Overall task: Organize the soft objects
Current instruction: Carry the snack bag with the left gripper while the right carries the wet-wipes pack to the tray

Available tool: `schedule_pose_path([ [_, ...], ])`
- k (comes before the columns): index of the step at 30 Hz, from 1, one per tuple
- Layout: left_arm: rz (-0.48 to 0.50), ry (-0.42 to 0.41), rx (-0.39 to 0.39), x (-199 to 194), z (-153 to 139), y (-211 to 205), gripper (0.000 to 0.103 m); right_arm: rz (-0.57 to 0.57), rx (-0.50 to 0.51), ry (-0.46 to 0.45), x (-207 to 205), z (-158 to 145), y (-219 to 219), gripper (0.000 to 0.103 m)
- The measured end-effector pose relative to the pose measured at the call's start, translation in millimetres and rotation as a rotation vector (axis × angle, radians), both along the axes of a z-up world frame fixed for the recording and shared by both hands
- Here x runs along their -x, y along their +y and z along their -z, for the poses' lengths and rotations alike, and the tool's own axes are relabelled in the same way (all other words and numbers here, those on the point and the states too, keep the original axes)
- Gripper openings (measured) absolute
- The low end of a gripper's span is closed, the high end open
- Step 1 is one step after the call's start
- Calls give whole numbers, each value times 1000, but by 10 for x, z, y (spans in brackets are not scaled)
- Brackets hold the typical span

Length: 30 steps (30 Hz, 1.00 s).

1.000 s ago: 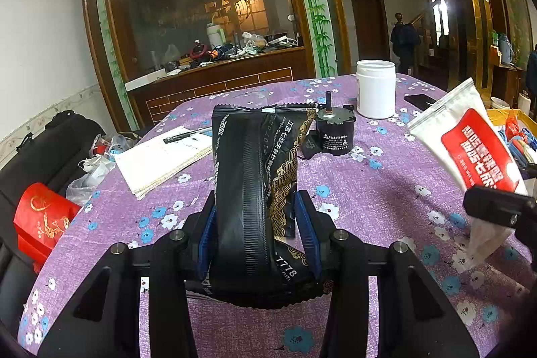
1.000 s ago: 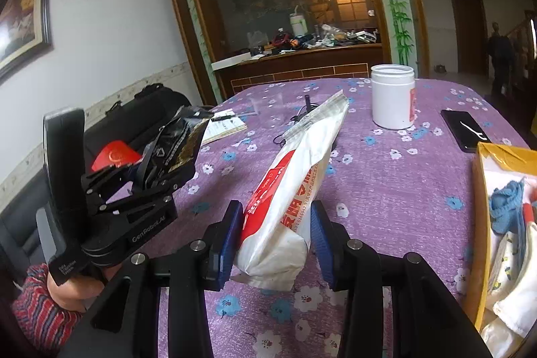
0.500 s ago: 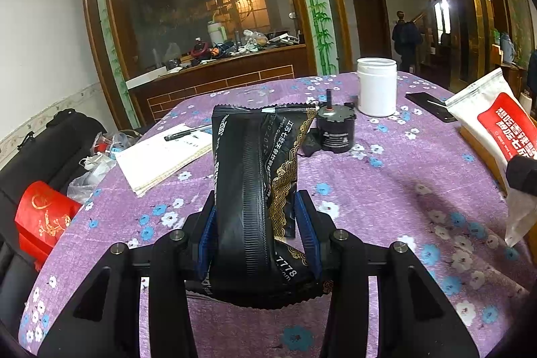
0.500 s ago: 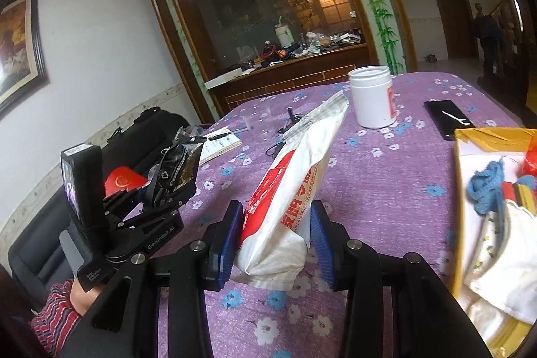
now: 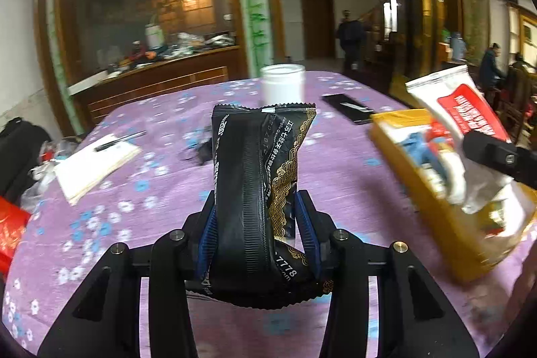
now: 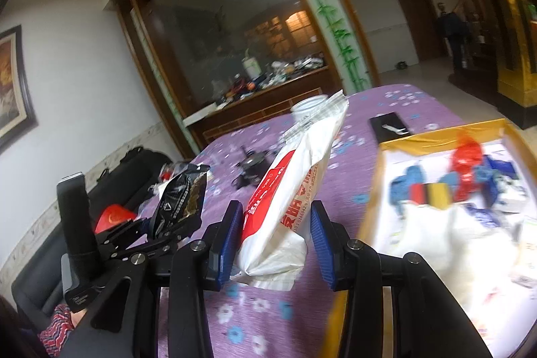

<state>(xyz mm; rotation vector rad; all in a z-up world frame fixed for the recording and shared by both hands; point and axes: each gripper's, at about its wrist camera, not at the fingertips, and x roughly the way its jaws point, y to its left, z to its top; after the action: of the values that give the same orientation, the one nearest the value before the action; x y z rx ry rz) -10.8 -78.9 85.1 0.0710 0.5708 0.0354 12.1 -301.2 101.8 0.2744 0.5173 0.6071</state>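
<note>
We've got the black pouch [image 5: 258, 187] clamped upright in our left gripper [image 5: 256, 234] above the purple table [image 5: 167, 190], and the white bag [image 6: 295, 190] pinched in our right gripper [image 6: 277, 240], just left of the yellow box [image 6: 369, 207] of soft stuff.

The tablecloth [image 5: 335, 176] is purple, scattered with small white and blue flowers. On it the jar [image 5: 283, 83] is plain white, the phone [image 5: 347, 108] right of the jar is black, and the notebook [image 5: 95, 161] at the cloth's left edge is white with a dark pen across it. The held packet [image 5: 258, 190] is black with gold scale-like scrolls and white lettering. The other pouch [image 6: 295, 193] is white with a red panel. The box [image 6: 369, 207] is yellow-walled, holding blue, red and white pieces.
</note>
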Motion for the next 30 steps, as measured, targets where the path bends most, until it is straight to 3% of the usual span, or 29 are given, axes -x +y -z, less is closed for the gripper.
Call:
schedule_pose_path([
  [12, 253, 33, 34, -81, -251, -1060, 42, 220, -83, -11, 81, -107, -1268, 42],
  [21, 366, 96, 47, -127, -219, -1674, 42, 261, -58, 19, 91, -23, -1596, 42],
  [30, 410, 164, 22, -204, -32, -2119, 42, 238, 15, 186, -84, 254, -1730, 42],
])
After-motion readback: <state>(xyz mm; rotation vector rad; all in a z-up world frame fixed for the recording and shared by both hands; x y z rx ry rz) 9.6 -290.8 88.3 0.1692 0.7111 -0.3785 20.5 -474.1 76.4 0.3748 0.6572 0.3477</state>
